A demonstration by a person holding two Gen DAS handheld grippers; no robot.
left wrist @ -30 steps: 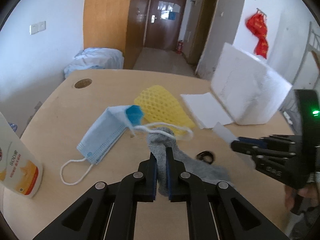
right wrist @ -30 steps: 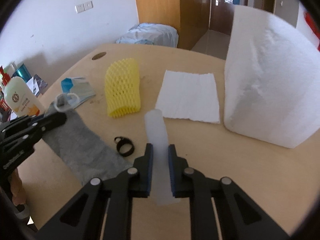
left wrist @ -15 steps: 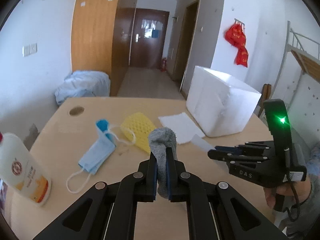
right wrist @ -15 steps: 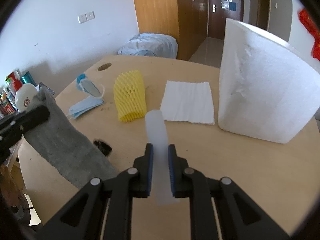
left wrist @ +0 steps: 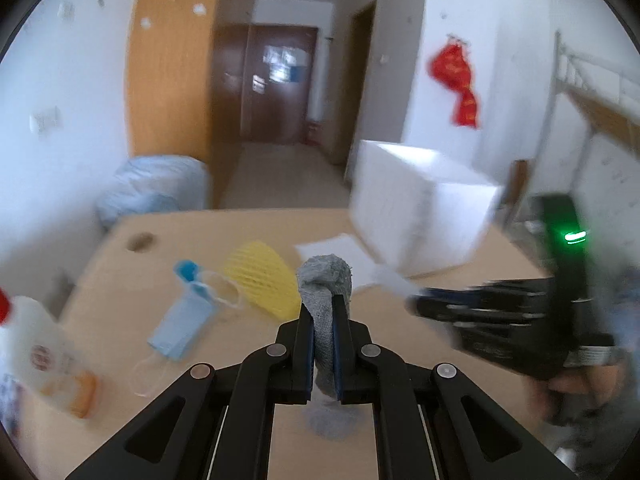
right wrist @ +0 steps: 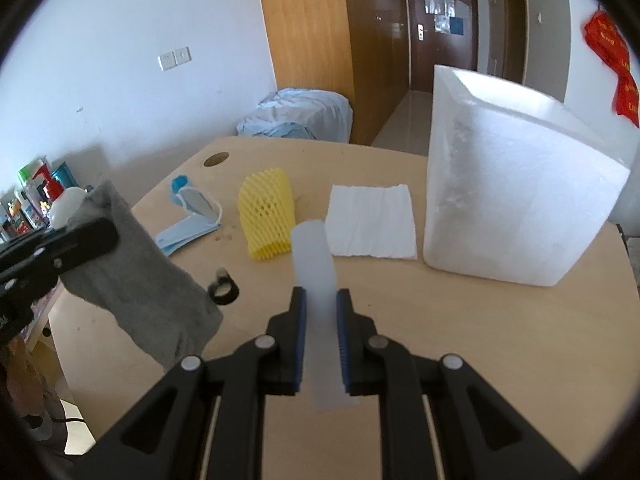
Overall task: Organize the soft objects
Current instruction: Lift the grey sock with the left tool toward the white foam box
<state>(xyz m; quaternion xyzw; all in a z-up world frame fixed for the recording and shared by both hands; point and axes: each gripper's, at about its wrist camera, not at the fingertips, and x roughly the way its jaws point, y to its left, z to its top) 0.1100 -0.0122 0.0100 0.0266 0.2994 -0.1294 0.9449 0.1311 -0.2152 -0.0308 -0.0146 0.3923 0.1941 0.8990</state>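
Note:
My left gripper (left wrist: pixel 323 312) is shut on a grey sock (left wrist: pixel 325 288) and holds it in the air above the table; the sock hangs down in the right wrist view (right wrist: pixel 132 276). My right gripper (right wrist: pixel 321 304) is shut on a translucent white foam strip (right wrist: pixel 314 268), also off the table. A yellow foam net (right wrist: pixel 266 212), a blue face mask (right wrist: pixel 190 220) and a white foam sheet (right wrist: pixel 370 222) lie on the wooden table (right wrist: pixel 480 340). A large white foam box (right wrist: pixel 516 200) stands at the right.
A small black ring (right wrist: pixel 223 290) lies on the table near the sock. A white lotion bottle (left wrist: pixel 44 356) stands at the left edge. A round cable hole (right wrist: pixel 216 159) is at the far left corner. A blue bundle (right wrist: pixel 296 114) lies behind the table.
My left gripper has lifted the grey sock off the table and raised it. The right gripper has risen and pulled back with the foam strip still in it.

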